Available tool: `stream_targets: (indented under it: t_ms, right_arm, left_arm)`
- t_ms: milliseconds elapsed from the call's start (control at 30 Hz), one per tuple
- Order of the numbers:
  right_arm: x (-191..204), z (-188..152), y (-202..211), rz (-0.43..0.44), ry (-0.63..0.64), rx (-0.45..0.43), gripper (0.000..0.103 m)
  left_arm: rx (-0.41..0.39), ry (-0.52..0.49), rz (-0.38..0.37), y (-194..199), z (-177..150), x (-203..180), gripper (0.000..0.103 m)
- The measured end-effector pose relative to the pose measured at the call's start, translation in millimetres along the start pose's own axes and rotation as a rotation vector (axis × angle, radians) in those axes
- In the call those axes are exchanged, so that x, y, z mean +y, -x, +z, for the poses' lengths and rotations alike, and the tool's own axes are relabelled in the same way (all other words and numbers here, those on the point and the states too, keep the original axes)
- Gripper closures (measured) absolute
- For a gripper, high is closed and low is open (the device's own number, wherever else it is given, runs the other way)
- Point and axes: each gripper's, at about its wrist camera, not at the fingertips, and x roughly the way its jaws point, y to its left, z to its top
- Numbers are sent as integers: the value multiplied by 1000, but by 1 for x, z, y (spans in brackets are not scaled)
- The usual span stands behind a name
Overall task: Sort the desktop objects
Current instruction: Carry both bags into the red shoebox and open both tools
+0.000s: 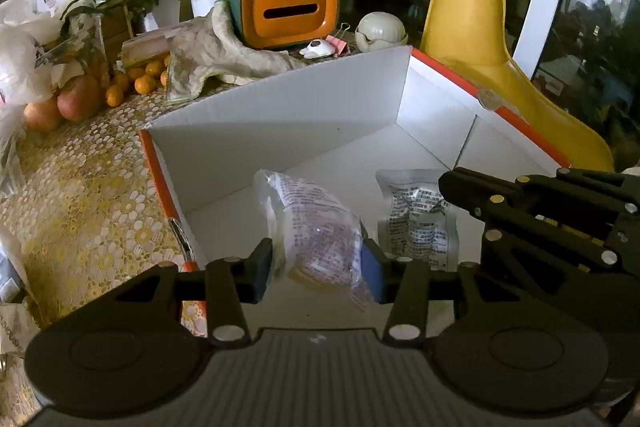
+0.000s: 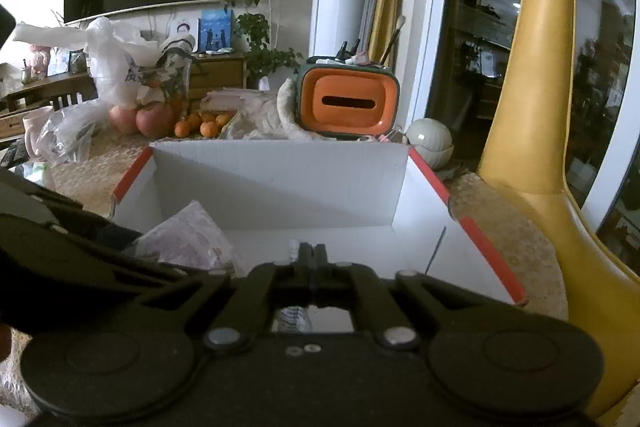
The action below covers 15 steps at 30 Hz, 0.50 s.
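— Where's the clear plastic printed snack packet (image 1: 320, 231)?

— Pinched in the left gripper (image 1: 318, 269), above the open white cardboard box with orange edges (image 1: 280, 115). Its long axis tilts, running away from the pads toward the box's far-left wall.

— The right gripper (image 2: 314, 255)?

— Fingers pressed together, nothing visibly between them. A flat silver printed pouch (image 1: 420, 223) lies on the box floor beside it.
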Motion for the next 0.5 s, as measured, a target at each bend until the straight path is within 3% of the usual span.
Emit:
stream_targets:
  t_ms: [200,367,500]
  right_arm:
    - [-4,4,-1,27,-38,35,91]
    - [-10,9,8,57,-67,34,85]
    - [-11,13,19,73,-67,30,77]
  left_arm:
    - [-14,-10,-4,7,-1,3,55]
    - [-39,4,-12,22,-5,9,44]
    - [-60,24,-33,38,-10,12,43]
